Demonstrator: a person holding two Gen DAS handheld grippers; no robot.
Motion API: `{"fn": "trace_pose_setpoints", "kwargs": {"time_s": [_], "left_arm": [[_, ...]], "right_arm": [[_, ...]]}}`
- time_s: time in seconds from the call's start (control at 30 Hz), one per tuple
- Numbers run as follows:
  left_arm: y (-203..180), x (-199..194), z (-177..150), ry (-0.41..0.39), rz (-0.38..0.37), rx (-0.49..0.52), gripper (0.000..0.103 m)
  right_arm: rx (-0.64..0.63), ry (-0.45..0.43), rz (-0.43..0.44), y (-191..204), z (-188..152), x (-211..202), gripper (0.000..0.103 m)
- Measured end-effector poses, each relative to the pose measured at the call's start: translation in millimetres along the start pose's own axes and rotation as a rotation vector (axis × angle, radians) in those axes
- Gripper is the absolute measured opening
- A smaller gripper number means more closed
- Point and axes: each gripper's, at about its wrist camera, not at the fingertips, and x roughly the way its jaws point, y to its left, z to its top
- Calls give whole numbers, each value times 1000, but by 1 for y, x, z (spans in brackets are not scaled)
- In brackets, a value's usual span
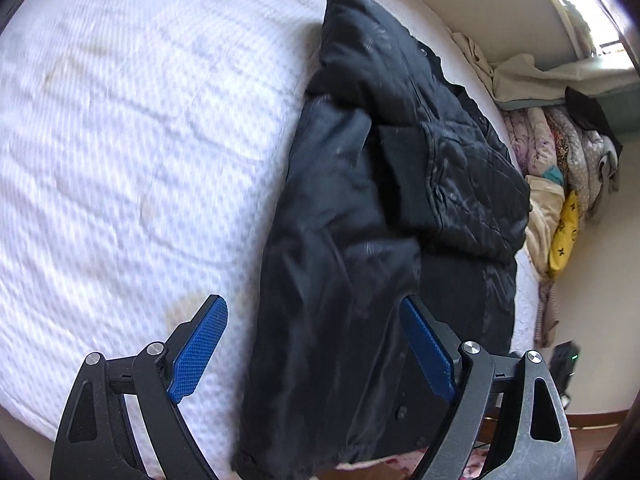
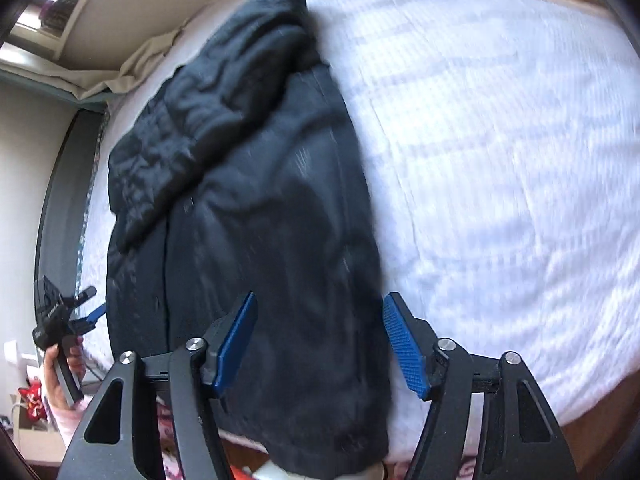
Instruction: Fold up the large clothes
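A large black padded jacket lies lengthwise on the white mattress, partly folded, with a sleeve laid across its body. Its hem hangs over the near edge. My left gripper is open above the hem, its blue pads apart and empty. In the right wrist view the jacket fills the middle. My right gripper is open over the jacket's near right edge, holding nothing. The left gripper also shows there at the far left, held in a hand beside the bed.
A pile of folded quilts and cloths sits past the bed's far corner, under a window. A beige sheet is bunched by the wall. A small black device lies on the floor.
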Motion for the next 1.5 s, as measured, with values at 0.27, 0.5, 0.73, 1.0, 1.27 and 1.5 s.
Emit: {"fn": "trace_pose_setpoints", "kwargs": {"time_s": [0.27,0.5,0.73,1.0,1.27,1.5], "left_arm": [[10,0,-37,94,-55,-33,89],[33,15,-67,150,-94,-72,89],[34,20,-67,151,-163,-62,89],[11,43,-73,201,-197,40,33],[5,30,-74,145,-240,81,10],[10,2,-89,95,-335,79,9]], "right_arm": [[105,72,80,-32,-30,6,60],[199,123,251,-51,-42,14,61],[206,149,315,-48,-44,22,63],[137,148,350,-29,-41,26,38],[27,111,339,-1,-38,23,9],[-34,32,407,15,-55,-9,8]]}}
